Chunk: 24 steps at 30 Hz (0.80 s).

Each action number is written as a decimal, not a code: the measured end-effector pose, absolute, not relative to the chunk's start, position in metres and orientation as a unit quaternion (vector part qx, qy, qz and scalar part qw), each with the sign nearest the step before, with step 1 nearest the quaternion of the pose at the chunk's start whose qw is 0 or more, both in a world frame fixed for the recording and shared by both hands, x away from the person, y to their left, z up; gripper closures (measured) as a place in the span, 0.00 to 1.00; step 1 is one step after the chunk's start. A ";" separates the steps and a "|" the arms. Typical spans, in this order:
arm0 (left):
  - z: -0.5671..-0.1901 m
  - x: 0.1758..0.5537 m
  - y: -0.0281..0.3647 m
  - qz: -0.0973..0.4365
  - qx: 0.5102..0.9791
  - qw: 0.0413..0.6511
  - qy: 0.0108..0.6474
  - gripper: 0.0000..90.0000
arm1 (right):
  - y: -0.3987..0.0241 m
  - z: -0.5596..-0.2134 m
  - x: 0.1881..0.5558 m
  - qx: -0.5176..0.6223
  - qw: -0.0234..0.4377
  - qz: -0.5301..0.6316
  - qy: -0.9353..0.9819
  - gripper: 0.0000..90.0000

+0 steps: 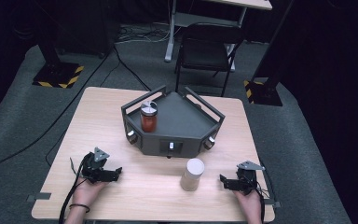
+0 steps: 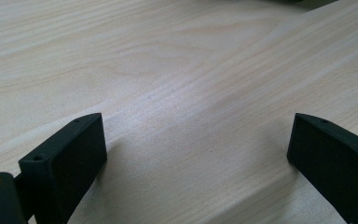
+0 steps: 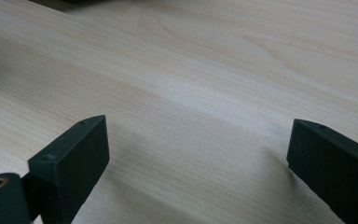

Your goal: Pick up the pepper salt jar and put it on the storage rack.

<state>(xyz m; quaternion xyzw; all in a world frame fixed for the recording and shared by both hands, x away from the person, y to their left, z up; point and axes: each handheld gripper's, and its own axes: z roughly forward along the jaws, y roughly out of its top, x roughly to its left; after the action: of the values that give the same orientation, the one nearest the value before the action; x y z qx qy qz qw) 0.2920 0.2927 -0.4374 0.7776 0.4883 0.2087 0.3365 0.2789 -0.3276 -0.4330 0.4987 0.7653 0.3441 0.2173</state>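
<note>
High view: cup (image 1: 192,174) beside right claw (image 1: 224,181).

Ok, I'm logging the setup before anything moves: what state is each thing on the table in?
Left gripper: open, nothing between its jaws, resting low on the table.
Right gripper: open, nothing between its jaws, beside the canister.
Jar: upright in the tray, lid on, red contents.
Canister: upright on the table in front of the tray, lid on.
Tray: flat on the table, holding the jar.
</note>
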 end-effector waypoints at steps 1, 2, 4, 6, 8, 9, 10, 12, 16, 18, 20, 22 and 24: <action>-0.437 0.292 0.293 0.209 0.777 0.337 0.488 0.04 | -0.327 -0.432 0.278 0.497 0.219 0.346 0.765 0.05; -0.437 0.292 0.293 0.209 0.778 0.337 0.488 0.04 | -0.327 -0.431 0.277 0.496 0.219 0.349 0.764 0.05; -0.437 0.292 0.293 0.209 0.778 0.337 0.488 0.04 | -0.327 -0.430 0.275 0.493 0.221 0.351 0.764 0.06; -0.437 0.292 0.293 0.209 0.778 0.337 0.488 0.04 | -0.328 -0.428 0.275 0.492 0.217 0.355 0.765 0.06; -0.437 0.292 0.293 0.209 0.778 0.337 0.488 0.04 | -0.330 -0.426 0.273 0.490 0.217 0.359 0.764 0.07; -0.437 0.292 0.293 0.209 0.778 0.336 0.488 0.04 | -0.331 -0.425 0.272 0.489 0.217 0.363 0.763 0.07; -0.437 0.292 0.293 0.209 0.778 0.337 0.488 0.04 | -0.331 -0.424 0.271 0.488 0.216 0.366 0.762 0.07; -0.437 0.292 0.293 0.209 0.778 0.336 0.488 0.04 | -0.333 -0.421 0.270 0.484 0.215 0.375 0.761 0.07; -0.437 0.292 0.293 0.209 0.778 0.337 0.488 0.04 | -0.335 -0.417 0.267 0.477 0.209 0.383 0.762 0.07; -0.437 0.292 0.293 0.209 0.778 0.337 0.488 0.04 | -0.334 -0.415 0.265 0.473 0.211 0.385 0.764 0.07; -0.437 0.292 0.293 0.209 0.778 0.337 0.488 0.04 | -0.334 -0.413 0.264 0.469 0.208 0.389 0.765 0.07; -0.437 0.292 0.293 0.209 0.778 0.337 0.488 0.04 | -0.333 -0.411 0.263 0.462 0.210 0.392 0.767 0.07; -0.437 0.292 0.293 0.209 0.778 0.337 0.488 0.04 | -0.334 -0.409 0.261 0.458 0.208 0.396 0.768 0.07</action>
<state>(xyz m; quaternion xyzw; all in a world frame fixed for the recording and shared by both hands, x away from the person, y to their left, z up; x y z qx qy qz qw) 0.2920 0.2927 -0.4374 0.7777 0.4883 0.2087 0.3365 0.2614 -0.3336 -0.4088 0.4581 0.7681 0.3960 0.2082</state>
